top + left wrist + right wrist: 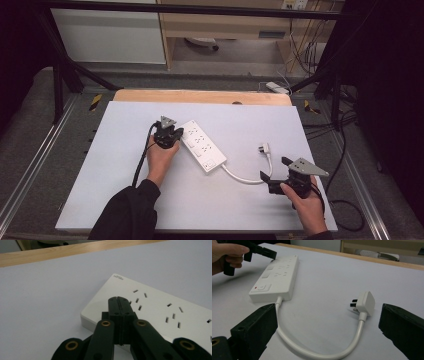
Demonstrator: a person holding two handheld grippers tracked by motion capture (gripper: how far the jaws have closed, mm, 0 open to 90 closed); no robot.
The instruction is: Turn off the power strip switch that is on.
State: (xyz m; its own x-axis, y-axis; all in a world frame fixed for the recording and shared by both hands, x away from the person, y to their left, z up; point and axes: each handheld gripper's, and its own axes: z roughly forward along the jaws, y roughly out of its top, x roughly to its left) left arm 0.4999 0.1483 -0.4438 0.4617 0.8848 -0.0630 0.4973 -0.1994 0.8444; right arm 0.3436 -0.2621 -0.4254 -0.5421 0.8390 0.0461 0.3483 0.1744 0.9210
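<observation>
A white power strip (202,145) lies slantwise on the white tabletop (125,200). Its short white cable (245,179) loops round to a white plug (264,148) lying on its side. My left gripper (178,133) is shut with nothing between its jaws. Its tips (117,299) sit over the far end of the power strip (155,307), and whether they touch it I cannot tell. My right gripper (274,168) stands open near the table's front right. In its own view the right gripper (328,311) frames the cable (294,345) and the plug (365,302), with the strip (277,277) and the left gripper (268,252) beyond.
A wooden strip (200,96) runs along the table's far edge. Beyond it, on the floor, lie another white power strip (277,87) and loose cables (305,50). Metal rails (30,170) flank the table on both sides.
</observation>
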